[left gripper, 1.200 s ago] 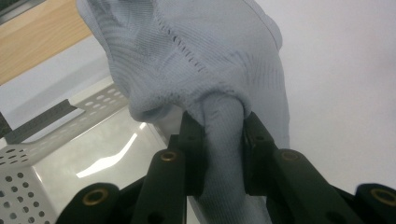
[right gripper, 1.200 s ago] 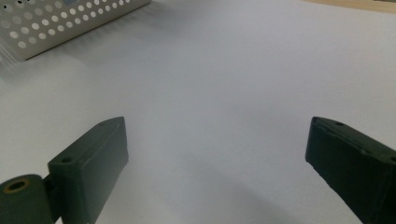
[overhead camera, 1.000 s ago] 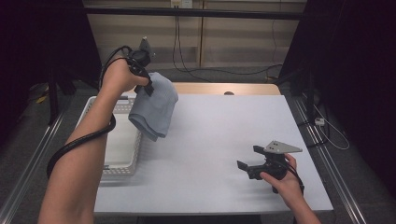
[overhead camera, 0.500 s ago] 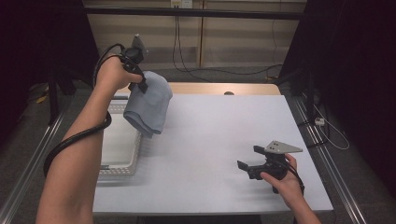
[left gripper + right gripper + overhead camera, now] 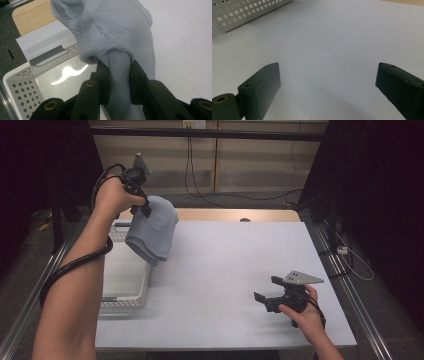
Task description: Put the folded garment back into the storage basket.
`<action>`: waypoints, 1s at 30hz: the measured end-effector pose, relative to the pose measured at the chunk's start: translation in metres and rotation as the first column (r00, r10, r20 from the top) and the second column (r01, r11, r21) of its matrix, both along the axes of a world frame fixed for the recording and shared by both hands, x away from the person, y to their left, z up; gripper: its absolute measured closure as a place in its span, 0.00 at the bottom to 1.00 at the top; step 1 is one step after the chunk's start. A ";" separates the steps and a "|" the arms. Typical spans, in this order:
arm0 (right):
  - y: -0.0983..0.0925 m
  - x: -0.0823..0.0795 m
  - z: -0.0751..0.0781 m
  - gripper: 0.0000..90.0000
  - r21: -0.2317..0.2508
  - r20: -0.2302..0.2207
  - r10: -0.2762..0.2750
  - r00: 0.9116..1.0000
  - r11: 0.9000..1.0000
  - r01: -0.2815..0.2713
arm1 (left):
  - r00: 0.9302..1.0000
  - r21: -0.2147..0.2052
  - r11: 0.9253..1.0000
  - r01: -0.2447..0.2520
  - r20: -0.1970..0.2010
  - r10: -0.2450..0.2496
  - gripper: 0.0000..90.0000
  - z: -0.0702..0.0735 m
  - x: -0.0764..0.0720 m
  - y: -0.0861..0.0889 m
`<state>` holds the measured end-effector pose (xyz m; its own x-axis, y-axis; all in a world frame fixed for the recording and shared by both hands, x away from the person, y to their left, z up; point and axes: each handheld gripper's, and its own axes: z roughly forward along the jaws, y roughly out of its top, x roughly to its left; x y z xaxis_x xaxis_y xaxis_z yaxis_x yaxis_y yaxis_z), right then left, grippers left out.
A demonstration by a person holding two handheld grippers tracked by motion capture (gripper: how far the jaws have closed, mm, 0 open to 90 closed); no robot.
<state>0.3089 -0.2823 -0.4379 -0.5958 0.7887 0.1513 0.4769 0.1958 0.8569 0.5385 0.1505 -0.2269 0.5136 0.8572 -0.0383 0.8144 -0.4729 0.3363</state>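
High view first: your left gripper (image 5: 145, 210) is raised above the far left of the worktop (image 5: 225, 270), and a grey-blue cloth (image 5: 152, 232) hangs from it — clear of the surface, its lower edge dangling over the near rim of the white basket (image 5: 125, 292). Left gripper view settles the grip: the two black fingers (image 5: 103, 80) are narrow and pinch a bunched fold of the cloth (image 5: 112, 32) between them, with the rest of the fabric draping beyond the tips. Below it you can see the basket's (image 5: 22, 82) perforated wall and its bare glossy floor.

Your right gripper (image 5: 267, 300) sits low at the near right of the worktop, well apart from the cloth. Right gripper view shows its fingers (image 5: 262, 85) spread wide (nothing between them but bare white worktop (image 5: 324, 50)) — a corner of the basket (image 5: 242, 12) lies far off at the upper left.
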 end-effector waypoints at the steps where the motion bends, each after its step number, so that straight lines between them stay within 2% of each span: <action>1: 0.000 0.000 0.000 0.06 -0.001 -0.002 0.001 1.000 1.000 -0.001 | 1.000 0.000 1.000 -0.011 0.004 0.011 0.82 0.001 0.000 0.002; 15: 0.000 0.000 0.000 0.06 -0.002 0.006 -0.001 1.000 1.000 0.001 | 1.000 0.014 0.999 -0.029 -0.007 0.030 0.82 0.003 0.002 0.017; 30: 0.000 0.000 -0.001 0.06 -0.007 0.001 -0.001 1.000 1.000 0.002 | 0.998 0.011 0.998 -0.064 0.024 0.064 0.82 0.002 0.004 0.031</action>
